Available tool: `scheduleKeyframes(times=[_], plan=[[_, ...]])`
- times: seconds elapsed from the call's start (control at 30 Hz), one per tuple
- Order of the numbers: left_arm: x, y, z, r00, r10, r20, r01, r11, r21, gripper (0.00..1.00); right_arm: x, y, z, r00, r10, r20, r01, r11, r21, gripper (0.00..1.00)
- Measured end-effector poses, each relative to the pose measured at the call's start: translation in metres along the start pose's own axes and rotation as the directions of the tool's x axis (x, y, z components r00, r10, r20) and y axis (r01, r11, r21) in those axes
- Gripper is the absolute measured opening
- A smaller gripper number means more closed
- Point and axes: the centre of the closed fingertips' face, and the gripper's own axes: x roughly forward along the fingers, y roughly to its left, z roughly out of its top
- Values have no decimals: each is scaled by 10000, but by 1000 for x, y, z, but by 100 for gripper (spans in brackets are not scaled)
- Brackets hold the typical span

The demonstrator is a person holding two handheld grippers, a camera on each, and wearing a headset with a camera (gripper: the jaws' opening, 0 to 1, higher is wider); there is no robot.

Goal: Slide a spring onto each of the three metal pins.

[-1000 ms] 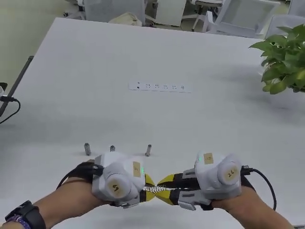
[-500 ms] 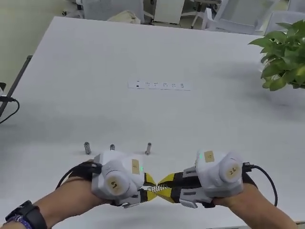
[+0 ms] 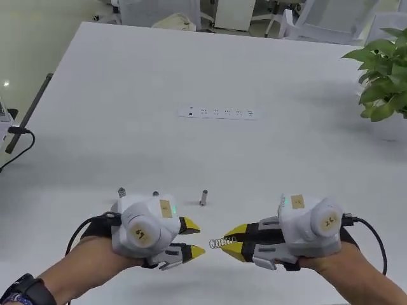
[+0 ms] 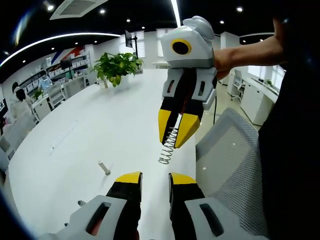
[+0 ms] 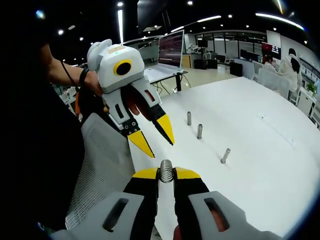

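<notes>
Looking down in the head view, we saw the right gripper (image 3: 227, 242) pinching one end of a spring (image 3: 216, 242) between its yellow jaws. The coil lay roughly level and pointed toward the left gripper (image 3: 201, 237). The left gripper's jaws stood spread, just clear of the spring's free end, and both grippers hung above the near edge of the white worktop (image 3: 191, 146).

In the left gripper view, the spring (image 4: 166, 152) dangled from the right gripper (image 4: 171, 140) above the left gripper's own parted jaws. In the right gripper view, we saw the coil (image 5: 166, 167) end-on, clamped at the tips, with the left gripper (image 5: 161, 149) just beyond it.

The three pins (image 3: 155, 194) stood in a row on the worktop behind the left gripper. Two of them looked ribbed and the third (image 5: 225, 155) smoother, though they were too small for us to tell more. Farther back lay a power strip (image 3: 216, 113), and a plant (image 3: 385, 76) sat at the right edge.
</notes>
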Motion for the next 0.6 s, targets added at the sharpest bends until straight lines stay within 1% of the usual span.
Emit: scheduleKeyframes(times=[0.07, 0.13, 0.23, 0.3, 0.33, 0.43, 0.57, 0.6], plan=[[-4, 4, 1, 9998, 142, 131, -139, 9996, -256, 14, -1, -4, -2, 10000, -46, -60, 46, 10000, -18, 8], [-8, 8, -1, 9993, 355, 113, -352, 9990, -282, 13, -2, -7, -3, 9999, -75, -124, 75, 10000, 2, 8], [-13, 13, -2, 9980, 594, 204, -583, 9969, -519, 14, -4, -12, -2, 9998, -167, -106, 168, 9999, 31, 8], [-19, 18, -5, 9958, 873, 289, -847, 9931, -816, 15, -4, -17, -2, 9997, -221, -128, 221, 9998, 13, 8], [-21, 19, -6, 9952, 934, 301, -905, 9921, -874, 15, -4, -18, -2, 9996, -226, -156, 226, 9997, 2, 8], [-30, 25, -10, 9909, 1295, 372, -1241, 9846, -1234, 17, -3, -24, -3, 9990, -306, -318, 303, 9995, -101, 8], [-41, 33, -17, 9837, 1756, 395, -1674, 9732, -1578, 20, -2, -34, -7, 9963, -510, -698, 489, 9983, -312, 8], [-43, 36, -18, 9809, 1901, 419, -1808, 9693, -1665, 21, -1, -39, -9, 9943, -576, -897, 540, 9976, -425, 8]])
